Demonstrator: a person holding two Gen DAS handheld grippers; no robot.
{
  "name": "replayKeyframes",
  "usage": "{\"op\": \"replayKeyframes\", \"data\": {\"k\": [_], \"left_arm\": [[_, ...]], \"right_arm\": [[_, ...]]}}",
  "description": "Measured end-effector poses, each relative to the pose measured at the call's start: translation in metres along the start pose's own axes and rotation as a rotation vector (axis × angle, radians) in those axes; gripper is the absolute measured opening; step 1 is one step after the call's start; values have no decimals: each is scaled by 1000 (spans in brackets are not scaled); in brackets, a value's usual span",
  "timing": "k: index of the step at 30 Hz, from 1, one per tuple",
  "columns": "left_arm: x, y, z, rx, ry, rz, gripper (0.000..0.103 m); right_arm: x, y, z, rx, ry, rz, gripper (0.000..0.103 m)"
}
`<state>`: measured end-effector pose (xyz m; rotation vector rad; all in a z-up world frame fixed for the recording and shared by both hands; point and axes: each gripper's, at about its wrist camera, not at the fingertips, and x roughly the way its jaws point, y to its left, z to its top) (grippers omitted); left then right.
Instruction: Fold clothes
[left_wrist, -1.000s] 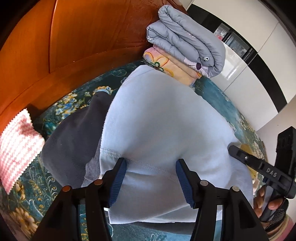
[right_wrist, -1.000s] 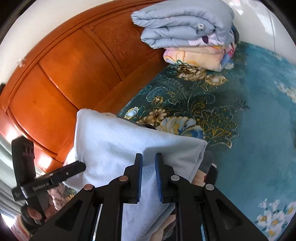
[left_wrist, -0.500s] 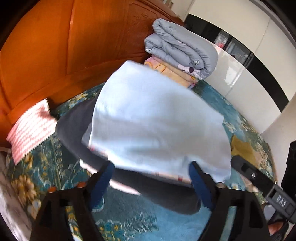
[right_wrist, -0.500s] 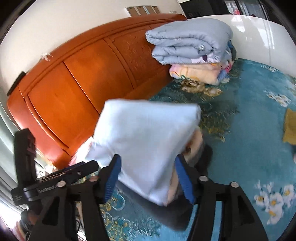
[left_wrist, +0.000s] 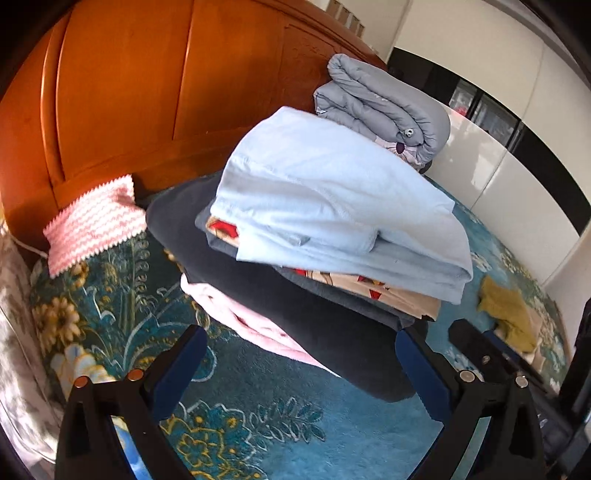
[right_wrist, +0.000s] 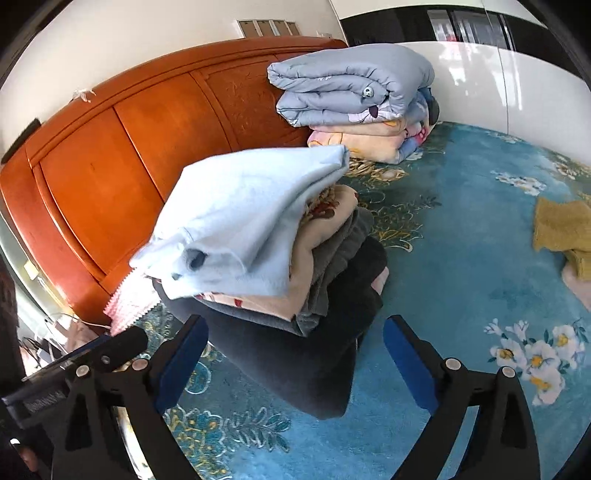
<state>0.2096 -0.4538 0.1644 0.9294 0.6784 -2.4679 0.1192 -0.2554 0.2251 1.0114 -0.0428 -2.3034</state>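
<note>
While the left gripper (left_wrist: 299, 373) hangs over the teal floral bedspread (left_wrist: 258, 417) with its blue pads spread wide, nothing sits between them; its jaws have just been opening. Just beyond it, in the left wrist view, stands a stack of folded clothes: a light blue garment (left_wrist: 332, 195) on top, a cream printed piece (left_wrist: 391, 291) under it, then a dark navy layer (left_wrist: 306, 317) and a pink one (left_wrist: 243, 321) at the bottom left. A pink zigzag cloth (left_wrist: 92, 225) lies to the left by the orange wooden headboard (left_wrist: 122, 96), a rolled grey quilt (left_wrist: 384, 110) sits far behind the stack, and a mustard garment (left_wrist: 506, 306) lies to the right.

In the right wrist view, the right gripper (right_wrist: 295, 363) is likewise wide apart and empty, its jaws having just been opening, with the stack's dark bottom layer near the pads but untouched. The light blue garment (right_wrist: 243, 221) tops the pile, the grey quilt (right_wrist: 351, 81) rests on a folded floral blanket (right_wrist: 369, 140) at the far side, and the mustard garment (right_wrist: 565, 229) lies at the right edge
</note>
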Motion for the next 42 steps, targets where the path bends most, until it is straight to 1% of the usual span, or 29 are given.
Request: {"op": "replayKeyframes", "data": {"k": [1,3,6,8,10,13,16,20,24,35,42], "left_arm": [[1,1,-3,-5,-3,10,103],[1,1,-9,-3,-41,59,103],[2,-2,-15,30,-84,84,103],[4,-4,-18,53,-102,100,103],[7,-6,-20,74,-118,124,103],[13,-6,-21,83,-112,128,103],[18,-2,-23,69,-96,112,103],[23,0,-26,56,-91,116,103],[27,0,-29,64,-90,124,103],[35,-4,-34,81,-79,146,103],[38,-2,-34,75,-80,157,103]], "right_arm": [[2,0,-2,3,-1,-5,96],[6,-2,-10,16,-6,-23,99],[11,-6,-18,24,-28,-73,101],[13,-8,-21,25,-39,-78,102],[13,-9,-24,19,-73,-102,102],[13,-12,-28,22,-102,-108,103],[16,-13,-31,13,-97,-122,103],[16,-12,-37,0,-120,-125,103],[21,-11,-42,-29,-117,-131,103],[24,-23,-48,3,-134,-171,103],[26,-16,-51,-32,-139,-173,103]]}}
